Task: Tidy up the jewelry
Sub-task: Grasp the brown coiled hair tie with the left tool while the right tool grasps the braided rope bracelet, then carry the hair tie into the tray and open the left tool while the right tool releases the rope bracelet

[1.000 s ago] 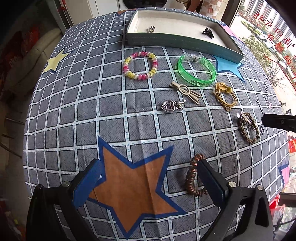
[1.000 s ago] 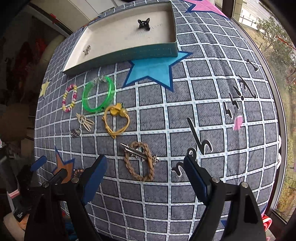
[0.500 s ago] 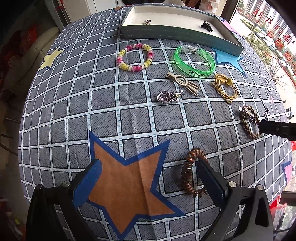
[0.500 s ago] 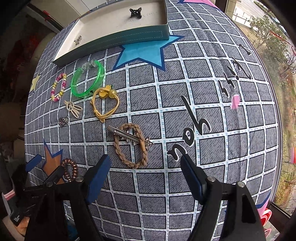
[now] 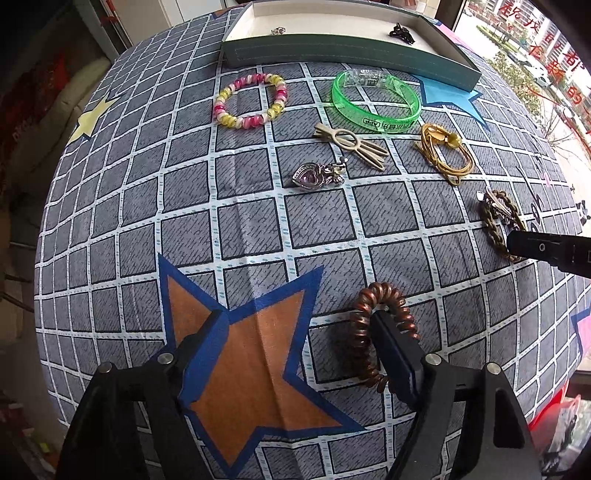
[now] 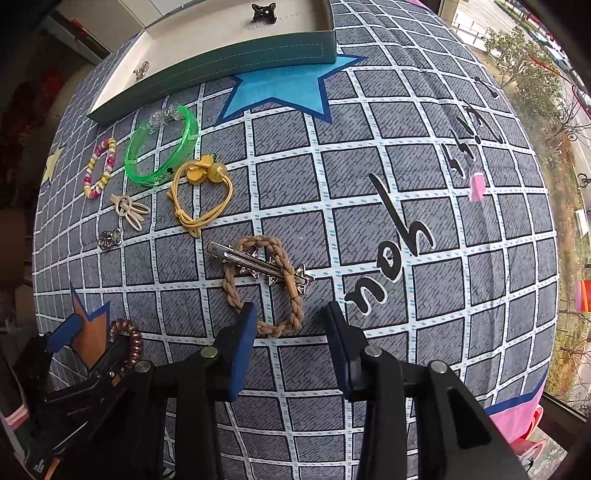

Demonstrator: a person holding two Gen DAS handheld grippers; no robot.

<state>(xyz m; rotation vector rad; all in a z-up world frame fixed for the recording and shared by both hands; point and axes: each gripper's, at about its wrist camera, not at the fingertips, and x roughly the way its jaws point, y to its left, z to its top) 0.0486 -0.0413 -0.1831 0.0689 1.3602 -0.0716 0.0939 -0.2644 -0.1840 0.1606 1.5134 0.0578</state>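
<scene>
Fingers (image 5: pixel 207 332) of left gripper (image 5: pixel 301 336) spread, one inside coiled brown hair tie (image 5: pixel 360 332); right gripper (image 6: pixel 290 332) parted over braided tan loop (image 6: pixel 291 317)

We've got a grey grid tablecloth (image 5: pixel 240 229) with an orange star (image 5: pixel 251 354), neon green bangle (image 5: pixel 375 98), pink-yellow bead bracelet (image 5: pixel 251 100), coppery coil tie (image 5: pixel 364 332).

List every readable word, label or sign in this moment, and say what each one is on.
"APP", upside down, then unreadable characters: green bracelet.
"you", upside down, in black script: tablecloth.
Second black script word on the tablecloth: not legible.
Faint print on the tray floor: too small.
Red characters on the window: too blurred.
</scene>
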